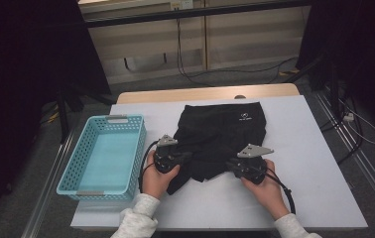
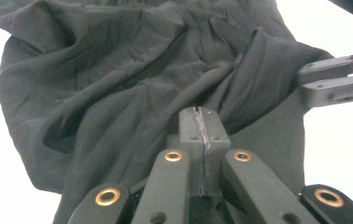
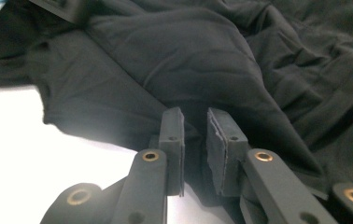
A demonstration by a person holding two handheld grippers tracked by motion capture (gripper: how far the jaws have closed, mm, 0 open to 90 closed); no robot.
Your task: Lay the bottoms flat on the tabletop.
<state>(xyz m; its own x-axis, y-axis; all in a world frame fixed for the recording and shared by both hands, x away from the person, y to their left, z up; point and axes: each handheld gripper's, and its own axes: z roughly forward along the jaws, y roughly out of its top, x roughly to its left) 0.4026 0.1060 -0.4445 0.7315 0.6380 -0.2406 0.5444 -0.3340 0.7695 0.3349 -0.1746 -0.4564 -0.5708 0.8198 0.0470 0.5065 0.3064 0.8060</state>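
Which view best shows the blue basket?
The high view: the whole blue basket sits left of the black garment on the table. The right gripper view catches a pale blue sliver at its top-left corner, probably the basket; the left gripper view looks at fabric.

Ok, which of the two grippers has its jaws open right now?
The right gripper: a gap shows between its pads at the black garment. The left gripper is pressed shut.

A person wears pale grey, fleecy sleeves. Each hand carries a black two-jaw gripper, the left gripper (image 1: 188,156) and the right gripper (image 1: 228,164), each topped by a grey three-cornered plate (a black cable trails from each). Close up, brass-coloured rivets stud the black jaw links.
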